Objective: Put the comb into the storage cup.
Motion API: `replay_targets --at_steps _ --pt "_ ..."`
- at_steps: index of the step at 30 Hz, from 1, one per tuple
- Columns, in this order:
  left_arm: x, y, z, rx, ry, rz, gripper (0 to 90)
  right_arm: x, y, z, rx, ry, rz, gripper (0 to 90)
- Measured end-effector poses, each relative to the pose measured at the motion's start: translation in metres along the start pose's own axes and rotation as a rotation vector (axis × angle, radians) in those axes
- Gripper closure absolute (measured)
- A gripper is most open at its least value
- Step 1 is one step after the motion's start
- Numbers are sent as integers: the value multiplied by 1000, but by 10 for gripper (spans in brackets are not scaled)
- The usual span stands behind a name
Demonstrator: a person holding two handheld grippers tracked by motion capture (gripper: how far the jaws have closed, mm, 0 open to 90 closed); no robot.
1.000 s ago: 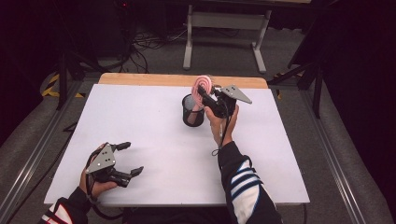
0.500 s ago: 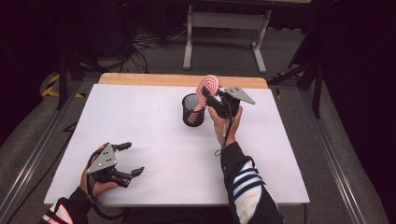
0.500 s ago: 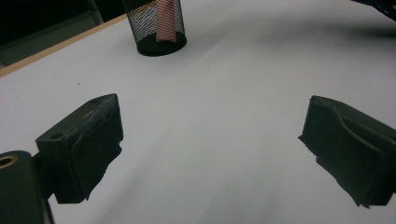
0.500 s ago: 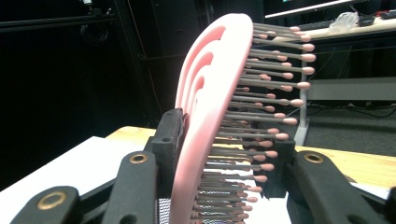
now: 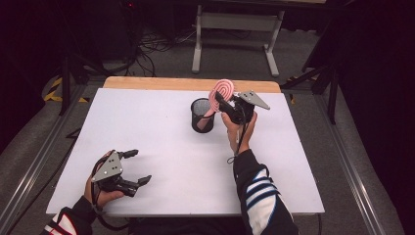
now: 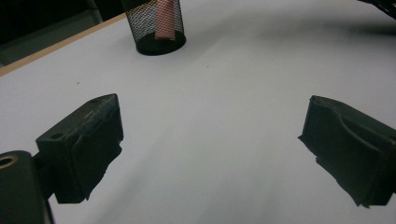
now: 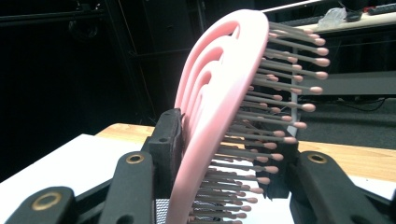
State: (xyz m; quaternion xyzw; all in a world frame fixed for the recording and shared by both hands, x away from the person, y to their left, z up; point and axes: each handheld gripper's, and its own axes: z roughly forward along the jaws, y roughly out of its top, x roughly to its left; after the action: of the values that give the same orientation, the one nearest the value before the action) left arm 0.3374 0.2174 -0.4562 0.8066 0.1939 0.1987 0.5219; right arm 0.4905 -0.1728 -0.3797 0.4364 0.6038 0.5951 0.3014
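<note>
Left gripper (image 5: 131, 168): idle near the table's (image 5: 161, 161) front edge, jaws wide apart, nothing between them.
Right gripper (image 5: 226, 105): clamped on the pink hairbrush (image 5: 219, 95) at its head, likely steering the handle.
Mesh cup (image 5: 202, 115): upright mid-table; brush handle inside.

Looks like a lab / recording rig: white worktop (image 5: 161, 147) with a wood edge on grey carpet, loose cables (image 5: 161, 41) on the floor, hazard tape (image 5: 55, 93) at the left, metal stand legs (image 5: 235, 29) behind, dark surroundings all round.
</note>
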Motion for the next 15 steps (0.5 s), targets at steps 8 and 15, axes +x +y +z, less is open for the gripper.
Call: replay_targets --at_steps 8,15 --pt "0 0 0 3 -1 2 64 -1 -1 -1 15 -10 -9 559" --pt "0 0 1 4 -1 3 64 -2 0 -4 23 -19 -24 548"
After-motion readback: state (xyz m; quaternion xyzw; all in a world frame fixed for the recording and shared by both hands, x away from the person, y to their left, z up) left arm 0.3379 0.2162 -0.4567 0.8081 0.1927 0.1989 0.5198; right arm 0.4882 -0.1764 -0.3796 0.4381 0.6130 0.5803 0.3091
